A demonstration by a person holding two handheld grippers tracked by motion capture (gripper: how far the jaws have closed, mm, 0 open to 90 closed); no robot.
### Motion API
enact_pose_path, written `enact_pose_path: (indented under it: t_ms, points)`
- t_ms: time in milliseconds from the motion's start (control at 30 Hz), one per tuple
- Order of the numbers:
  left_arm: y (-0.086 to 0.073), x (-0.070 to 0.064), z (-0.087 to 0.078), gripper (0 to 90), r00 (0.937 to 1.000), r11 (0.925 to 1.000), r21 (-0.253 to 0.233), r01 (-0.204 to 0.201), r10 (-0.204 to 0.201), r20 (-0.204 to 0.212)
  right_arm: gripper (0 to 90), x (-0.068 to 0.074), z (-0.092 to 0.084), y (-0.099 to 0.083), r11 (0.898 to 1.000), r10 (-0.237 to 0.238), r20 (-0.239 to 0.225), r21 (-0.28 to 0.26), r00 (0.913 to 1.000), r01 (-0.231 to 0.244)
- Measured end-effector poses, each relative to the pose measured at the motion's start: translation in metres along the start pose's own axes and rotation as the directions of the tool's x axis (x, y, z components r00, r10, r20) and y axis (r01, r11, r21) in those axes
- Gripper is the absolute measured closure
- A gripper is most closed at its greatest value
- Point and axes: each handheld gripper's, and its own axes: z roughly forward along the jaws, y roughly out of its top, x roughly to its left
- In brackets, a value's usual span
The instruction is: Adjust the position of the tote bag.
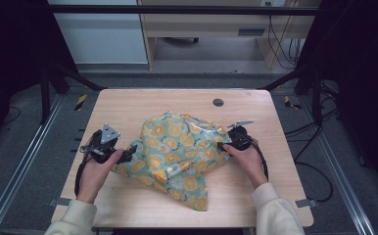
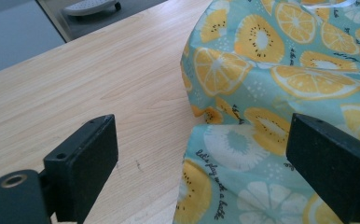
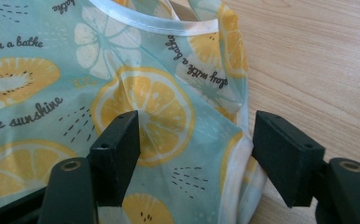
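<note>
A teal cloth printed with orange and lemon slices (image 1: 179, 152) lies crumpled in a heap on the middle of the wooden table (image 1: 128, 103). My left gripper (image 1: 128, 152) stands open at the cloth's left edge; in the left gripper view its jaws straddle the cloth's edge (image 2: 243, 154) and bare wood. My right gripper (image 1: 224, 145) is open at the cloth's right edge; in the right gripper view the hemmed edge of the cloth (image 3: 169, 121) lies between its spread jaws. A hand holds each gripper.
A small round dark grommet (image 1: 218, 102) sits in the table near its far edge. Bare wood surrounds the cloth on all sides. Metal rails (image 1: 20, 171) run along both sides of the table, and cables (image 1: 314, 166) trail on the floor at right.
</note>
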Motion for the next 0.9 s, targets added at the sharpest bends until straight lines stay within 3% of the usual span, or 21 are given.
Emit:
enact_pose_path:
  t_ms: [400, 667, 700, 900]
  points:
    - [0.010, -0.007, 0.017, 9.0, 0.9999, 0.9999, 0.011, 0.002, -0.003, 0.017, 44.7, 0.002, 0.005, -0.001, 1.000, -0.019, -0.001, 0.015, 0.9998, 0.019]
    - [0.015, -0.008, 0.020, 9.0, 0.9998, 0.9998, 0.018, -0.011, 0.011, 0.015, 63.8, 0.006, 0.003, -0.001, 0.999, -0.051, -0.006, 0.016, 0.9987, 0.052]
    - [0.016, -0.008, 0.021, 9.0, 0.9999, 0.9998, 0.019, -0.011, 0.010, 0.013, 70.0, 0.009, 0.003, -0.002, 0.998, -0.064, -0.007, 0.009, 0.9979, 0.064]
    - [0.019, -0.004, 0.029, 9.0, 0.9998, 0.9996, 0.025, 0.009, -0.010, 0.019, 88.9, 0.014, 0.002, -0.001, 0.997, -0.073, -0.055, -0.021, 0.9958, 0.072]
